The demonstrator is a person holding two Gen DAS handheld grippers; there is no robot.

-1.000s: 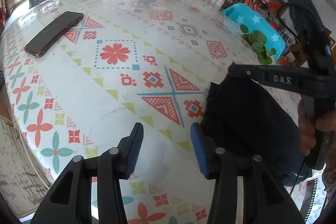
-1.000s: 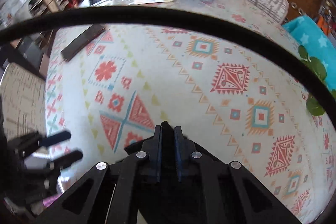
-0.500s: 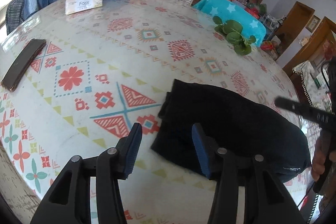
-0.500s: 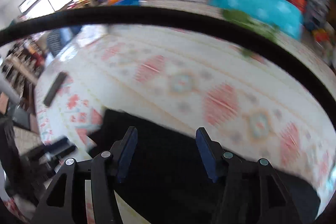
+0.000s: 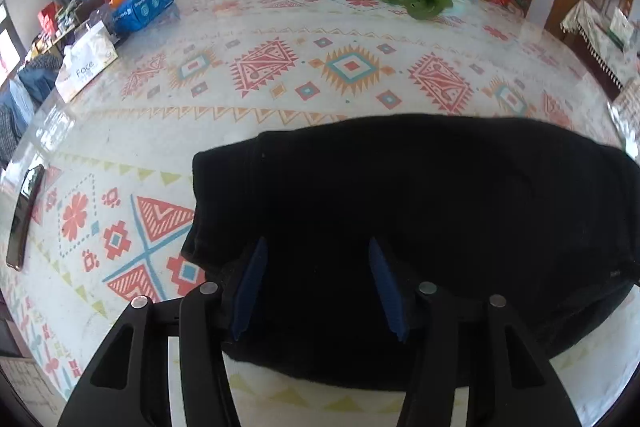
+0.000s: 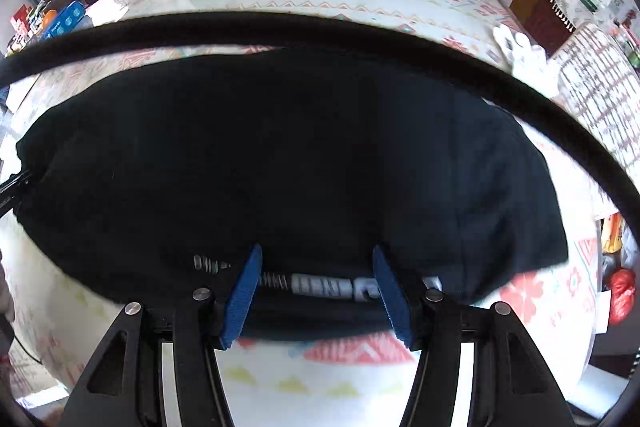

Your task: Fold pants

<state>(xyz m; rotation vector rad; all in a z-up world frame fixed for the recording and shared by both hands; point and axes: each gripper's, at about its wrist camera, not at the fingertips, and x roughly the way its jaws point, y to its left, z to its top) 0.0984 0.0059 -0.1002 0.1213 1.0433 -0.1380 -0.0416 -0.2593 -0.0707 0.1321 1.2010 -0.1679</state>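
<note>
Both your left tongs [image 5: 314, 287] and right tongs [image 6: 316, 291] gape empty over the black pants [image 5: 400, 227]; pinch one layer only and the fold slides apart.

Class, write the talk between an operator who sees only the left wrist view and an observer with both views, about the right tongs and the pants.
Operator: Where are the right tongs?
Observer: The right tongs hang over the near edge of the black pants. Their jaws have just been opening and grip nothing; the cloth only shows in the gap.
Operator: Any marking on that edge?
Observer: Yes, white printed lettering runs along it, partly between the jaws.
</note>
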